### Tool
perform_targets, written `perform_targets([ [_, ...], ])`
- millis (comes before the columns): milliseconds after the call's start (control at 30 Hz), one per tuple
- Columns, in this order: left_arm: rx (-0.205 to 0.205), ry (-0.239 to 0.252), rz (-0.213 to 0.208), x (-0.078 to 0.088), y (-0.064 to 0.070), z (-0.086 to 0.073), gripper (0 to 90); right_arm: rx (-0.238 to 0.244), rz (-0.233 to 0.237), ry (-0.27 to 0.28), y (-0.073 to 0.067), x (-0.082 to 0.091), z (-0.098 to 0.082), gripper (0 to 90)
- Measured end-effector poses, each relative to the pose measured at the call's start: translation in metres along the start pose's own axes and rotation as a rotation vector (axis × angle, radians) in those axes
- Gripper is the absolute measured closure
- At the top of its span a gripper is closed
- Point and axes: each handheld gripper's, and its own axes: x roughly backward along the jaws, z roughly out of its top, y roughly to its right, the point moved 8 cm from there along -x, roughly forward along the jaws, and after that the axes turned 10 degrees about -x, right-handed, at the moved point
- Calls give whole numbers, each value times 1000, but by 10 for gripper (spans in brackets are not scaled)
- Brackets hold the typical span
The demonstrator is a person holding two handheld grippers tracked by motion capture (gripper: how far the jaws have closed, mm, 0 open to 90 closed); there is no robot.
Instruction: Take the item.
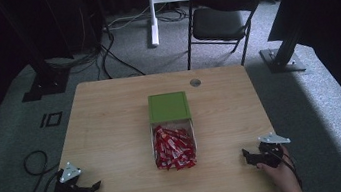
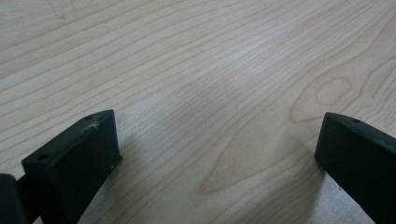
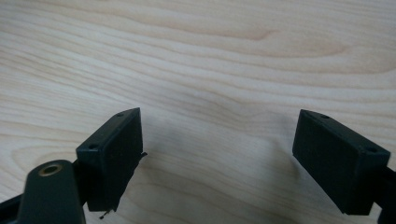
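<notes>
High view: the wooden tabletop (image 1: 113,134) carries a clear box (image 1: 192,128) with a green lid (image 1: 168,107), midway between and ahead of both sets of fingers, packed with red sachets (image 1: 173,148). Left gripper (image 1: 95,186) and right gripper (image 1: 245,153) rest well apart from the box at the near corners, fingers (image 2: 84,154) spread wide on nothing. Judged light, limp and slick, a sachet is best pinched by a loose end atop the heap.
</notes>
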Motion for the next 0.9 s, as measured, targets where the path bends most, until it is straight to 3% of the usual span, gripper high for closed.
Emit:
perform_targets([
  [400,0,0,0,0,0,0,7,14,13,45,-9,13,22,158],
  [900,0,0,0,0,0,0,7,41,70,116,-42,27,51,158],
])
